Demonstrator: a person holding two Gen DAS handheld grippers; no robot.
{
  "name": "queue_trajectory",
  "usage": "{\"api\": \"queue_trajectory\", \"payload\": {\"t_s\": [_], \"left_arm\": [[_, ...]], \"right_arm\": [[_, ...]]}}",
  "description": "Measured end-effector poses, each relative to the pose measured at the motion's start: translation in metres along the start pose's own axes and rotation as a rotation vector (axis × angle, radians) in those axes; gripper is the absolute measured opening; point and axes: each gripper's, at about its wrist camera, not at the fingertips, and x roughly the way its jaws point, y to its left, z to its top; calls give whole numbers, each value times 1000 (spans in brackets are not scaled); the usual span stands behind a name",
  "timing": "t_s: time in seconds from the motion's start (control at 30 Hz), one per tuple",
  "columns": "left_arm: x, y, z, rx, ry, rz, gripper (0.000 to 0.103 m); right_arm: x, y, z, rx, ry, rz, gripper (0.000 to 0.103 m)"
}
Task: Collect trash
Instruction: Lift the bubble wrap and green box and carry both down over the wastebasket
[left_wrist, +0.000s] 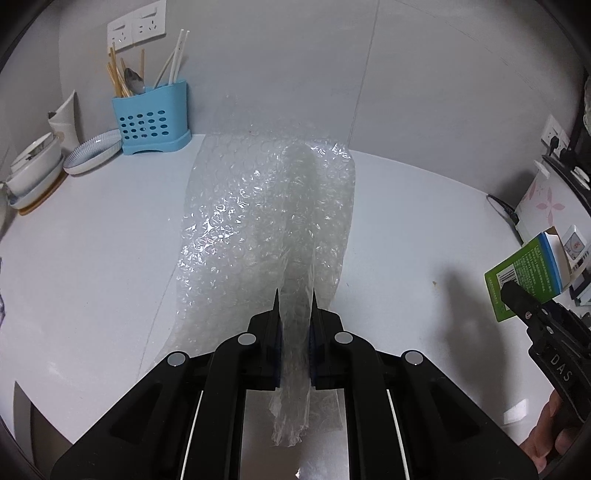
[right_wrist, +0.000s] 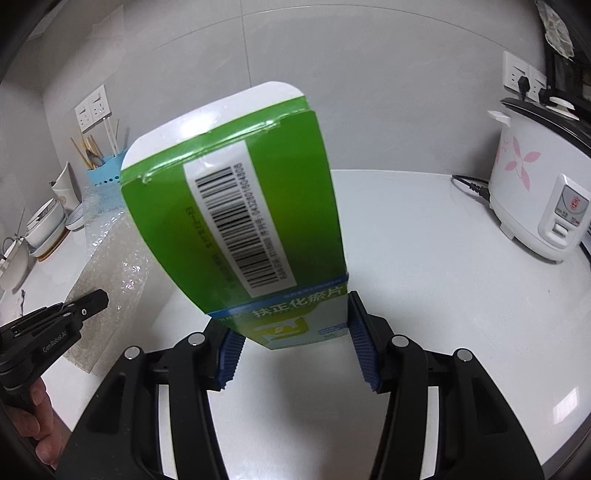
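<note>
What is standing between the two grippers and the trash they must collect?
Nothing visible. The left gripper is shut on the bubble wrap, and the right gripper is shut on the green box. No trash bin shows in either view, so the way to it cannot be judged.

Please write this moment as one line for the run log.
left gripper: shut on bubble wrap | right gripper: shut on green box | both items lifted off counter
</note>
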Motion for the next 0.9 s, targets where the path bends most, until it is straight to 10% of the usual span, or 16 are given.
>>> {"api": "queue_trajectory", "payload": {"t_s": [0.9], "left_arm": [[-150, 2, -97, 19, -102, -75, 9]], "right_arm": [[-148, 0, -97, -21, -106, 28, 50]]}}
